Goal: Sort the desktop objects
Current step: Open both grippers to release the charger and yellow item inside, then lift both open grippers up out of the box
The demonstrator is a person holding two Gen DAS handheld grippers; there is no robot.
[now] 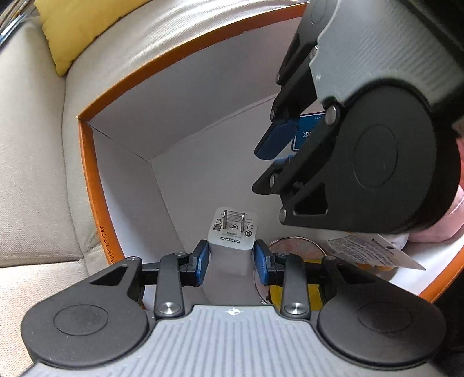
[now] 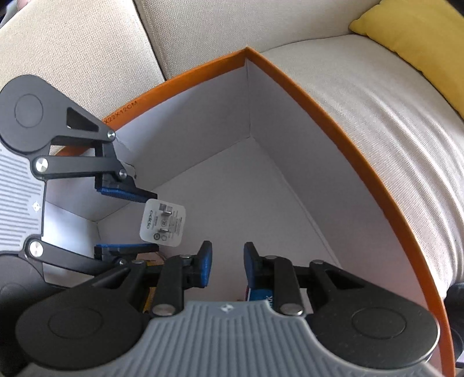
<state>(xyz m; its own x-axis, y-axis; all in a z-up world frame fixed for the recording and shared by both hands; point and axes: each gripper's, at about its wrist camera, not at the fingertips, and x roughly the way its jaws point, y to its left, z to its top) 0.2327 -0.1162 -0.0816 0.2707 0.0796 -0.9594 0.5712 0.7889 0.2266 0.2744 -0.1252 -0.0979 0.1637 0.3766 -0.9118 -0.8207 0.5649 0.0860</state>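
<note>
A white OPPO charger plug (image 1: 233, 235) sits between my left gripper's (image 1: 232, 262) blue pads, held over the inside of an orange box with white walls (image 1: 179, 95). From the right wrist view the plug (image 2: 163, 224) hangs between the left gripper's (image 2: 127, 221) pads, which look slightly apart from it. My right gripper (image 2: 226, 265) is open and empty inside the same box (image 2: 333, 124); in the left wrist view it (image 1: 271, 158) hovers at upper right.
The box rests on a beige sofa (image 1: 34, 174) with a yellow cushion (image 1: 75, 26). In the box lie a blue card (image 1: 307, 133), a round metal lid (image 1: 295, 246), a labelled packet (image 1: 374, 250) and something yellow (image 1: 313, 295).
</note>
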